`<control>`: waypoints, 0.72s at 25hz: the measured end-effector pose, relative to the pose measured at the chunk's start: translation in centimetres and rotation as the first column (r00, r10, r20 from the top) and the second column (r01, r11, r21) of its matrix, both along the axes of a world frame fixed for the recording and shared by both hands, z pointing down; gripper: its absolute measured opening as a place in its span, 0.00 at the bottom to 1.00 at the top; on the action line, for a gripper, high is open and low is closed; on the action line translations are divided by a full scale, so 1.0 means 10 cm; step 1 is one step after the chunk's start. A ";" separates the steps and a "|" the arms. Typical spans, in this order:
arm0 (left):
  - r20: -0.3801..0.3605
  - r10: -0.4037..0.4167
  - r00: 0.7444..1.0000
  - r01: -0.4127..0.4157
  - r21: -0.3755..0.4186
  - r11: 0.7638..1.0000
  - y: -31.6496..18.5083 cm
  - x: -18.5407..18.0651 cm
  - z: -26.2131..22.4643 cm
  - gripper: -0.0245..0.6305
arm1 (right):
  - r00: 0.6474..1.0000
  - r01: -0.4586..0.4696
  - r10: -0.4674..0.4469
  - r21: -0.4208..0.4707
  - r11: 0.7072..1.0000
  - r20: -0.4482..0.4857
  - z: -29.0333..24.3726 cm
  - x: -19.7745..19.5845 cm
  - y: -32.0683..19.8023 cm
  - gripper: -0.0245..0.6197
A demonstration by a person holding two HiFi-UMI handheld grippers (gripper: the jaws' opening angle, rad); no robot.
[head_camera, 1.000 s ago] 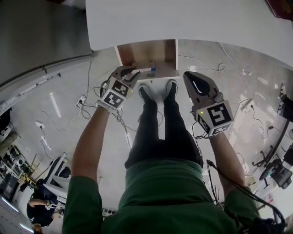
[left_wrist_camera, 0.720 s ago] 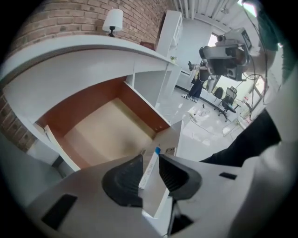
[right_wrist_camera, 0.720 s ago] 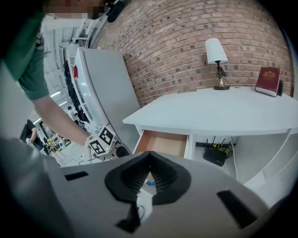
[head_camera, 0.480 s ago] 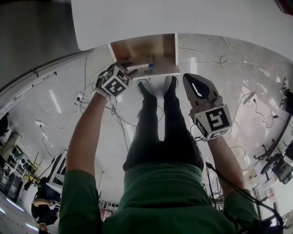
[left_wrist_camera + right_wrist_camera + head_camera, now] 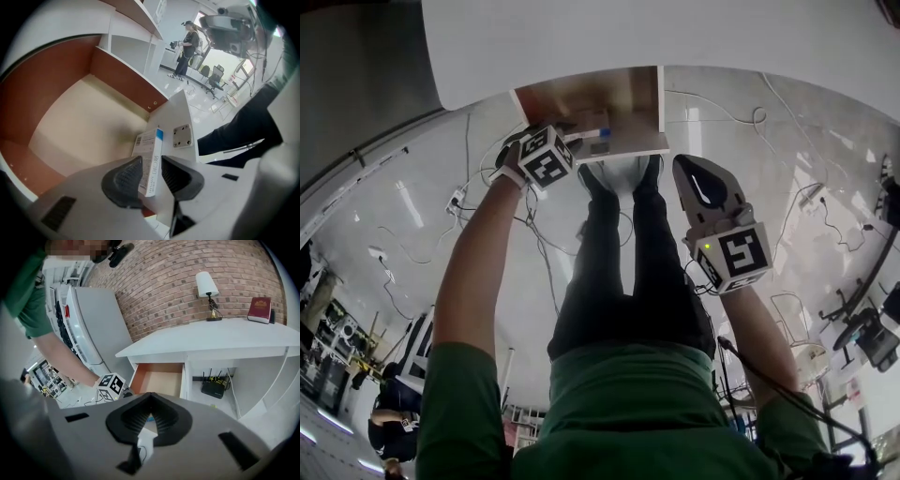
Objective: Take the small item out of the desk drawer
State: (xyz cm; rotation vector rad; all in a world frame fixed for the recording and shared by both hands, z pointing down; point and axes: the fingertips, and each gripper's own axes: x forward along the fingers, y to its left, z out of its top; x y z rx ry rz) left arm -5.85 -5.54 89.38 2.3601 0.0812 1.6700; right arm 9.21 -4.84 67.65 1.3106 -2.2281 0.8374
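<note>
A small white cardboard box [image 5: 151, 164], with a blue band at one end and fine dark print on its sides, stands on a long narrow edge inside the open drawer [image 5: 70, 136]. The drawer has reddish-brown wooden walls and a pale beige floor, and it juts out from under the white table [image 5: 675, 37]. The box sits at the front of the drawer, close against the inside of the white front panel [image 5: 176, 110]. It is just beside a small square metal plate [image 5: 182, 136] with screw holes.

Your left gripper [image 5: 150, 162] points steeply down into the drawer, one dark ribbed pad on either side of the box. Its jaws have just been opening and now stand wide. A clear gap shows between the box and the pad nearer the front panel, so the box is not clamped. Whether the other pad touches it is unclear.

Your right gripper [image 5: 150, 399] hovers outside the drawer, to its right in the head view. Its jaws meet at the tips and hold nothing.

Compared with a second ago, your left gripper has sunk deeper into the drawer and rolled, so its marker cube looks smaller and more tilted. The box keeps its place at the drawer front. Your right gripper has dropped a little and keeps the same pose.
</note>
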 end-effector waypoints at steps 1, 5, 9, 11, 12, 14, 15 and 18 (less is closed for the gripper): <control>0.013 0.024 1.000 -0.024 -0.010 1.000 0.02 -0.01 0.05 0.22 | 1.000 0.002 -0.002 -0.006 1.000 0.003 0.03 -0.01 0.02 0.05; 0.033 0.082 0.996 -0.081 -0.043 0.996 0.07 0.01 0.15 0.22 | 1.000 0.012 -0.012 -0.014 1.000 0.017 0.08 -0.09 0.04 0.05; 0.037 0.073 0.997 -0.072 -0.042 0.997 0.04 0.07 0.19 0.22 | 1.000 0.024 -0.024 -0.015 1.000 0.019 0.08 -0.11 0.02 0.05; 0.043 0.072 0.996 -0.070 -0.045 0.997 0.04 0.08 0.22 0.21 | 0.999 0.020 -0.020 -0.005 1.000 0.026 0.06 -0.11 -0.02 0.05; 0.046 0.073 0.996 -0.071 -0.052 0.996 0.04 0.09 0.23 0.21 | 0.999 0.018 -0.018 0.001 1.000 0.030 0.05 -0.11 -0.04 0.05; 0.055 0.075 0.996 -0.070 -0.074 0.995 0.04 0.09 0.24 0.20 | 0.999 0.013 -0.013 0.000 1.000 0.033 0.06 -0.10 -0.06 0.05; 0.062 0.073 0.995 -0.067 -0.087 0.994 0.04 0.09 0.25 0.20 | 0.999 0.011 -0.011 -0.005 1.000 0.032 0.06 -0.09 -0.06 0.05; 0.080 0.057 0.995 -0.047 -0.125 0.991 0.06 0.10 0.25 0.18 | 1.000 0.009 -0.008 -0.023 1.000 0.030 0.09 -0.09 -0.03 0.05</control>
